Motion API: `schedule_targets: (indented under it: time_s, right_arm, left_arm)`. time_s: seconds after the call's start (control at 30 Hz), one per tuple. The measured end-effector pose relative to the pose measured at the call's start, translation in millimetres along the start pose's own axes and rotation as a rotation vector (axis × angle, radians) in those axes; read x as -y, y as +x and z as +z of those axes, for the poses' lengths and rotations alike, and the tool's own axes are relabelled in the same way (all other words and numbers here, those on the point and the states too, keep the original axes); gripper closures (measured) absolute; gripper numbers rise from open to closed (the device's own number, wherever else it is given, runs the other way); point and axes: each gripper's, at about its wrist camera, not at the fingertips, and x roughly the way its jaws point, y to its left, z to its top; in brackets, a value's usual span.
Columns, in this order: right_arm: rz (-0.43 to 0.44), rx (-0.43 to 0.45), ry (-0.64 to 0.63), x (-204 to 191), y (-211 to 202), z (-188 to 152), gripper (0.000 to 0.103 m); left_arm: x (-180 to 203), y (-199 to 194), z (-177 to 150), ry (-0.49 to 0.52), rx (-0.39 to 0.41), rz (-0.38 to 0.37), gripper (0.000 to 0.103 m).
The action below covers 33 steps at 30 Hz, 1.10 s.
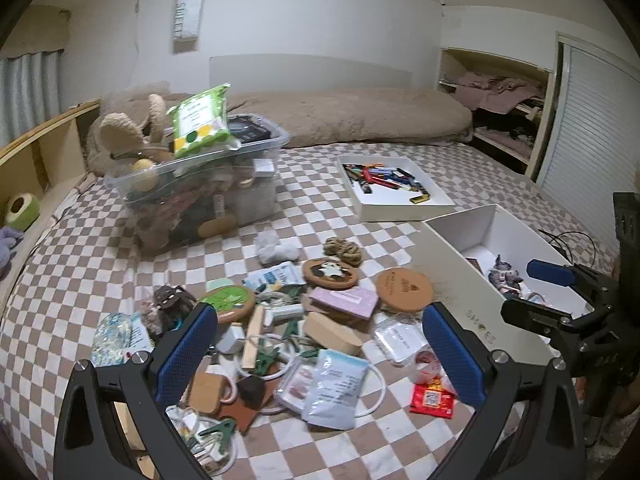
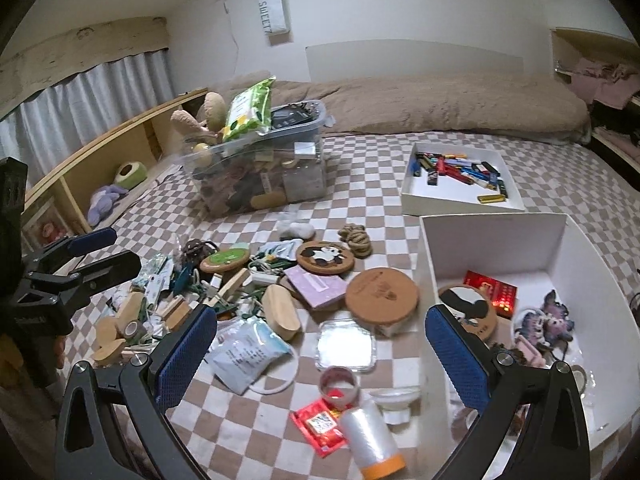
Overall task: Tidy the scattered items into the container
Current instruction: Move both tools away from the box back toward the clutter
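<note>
A heap of small items lies on the checkered bed: a panda coaster, a round cork lid, a pink box, white pouches, a red packet, and a tape roll. The white container stands to the right and holds a red card, a coaster and stickers. My left gripper is open and empty above the heap. My right gripper is open and empty, straddling the container's left wall.
A full clear plastic bin with plush toys stands at the back left. A white tray of batteries lies behind the container. A beige duvet lies at the back, wooden shelving at the left.
</note>
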Motion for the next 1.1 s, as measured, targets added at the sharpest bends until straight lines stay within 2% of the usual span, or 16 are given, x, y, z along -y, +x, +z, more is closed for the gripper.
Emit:
schedule_targets:
  time_s: [0.47,0.63,1.1]
  right_arm:
    - [0.019,-0.014,-0.031,-19.5,31.0,-3.8,0.0]
    - [0.037,-0.013,-0.041,-23.0,45.8,-7.1,0.0]
    - [0.08,-0.071,-0.043,-34.0,96.7,-23.3,0.0]
  left_arm:
    - [-37.8,6.8,-16.0,-0.035,0.012,0.027,0.0]
    - [-53.3,15.9,-24.2,-0.056,0.022,0.066,0.0]
    - [-77.5,60.2,-52.3,-0.129,-0.067,0.041,0.0]
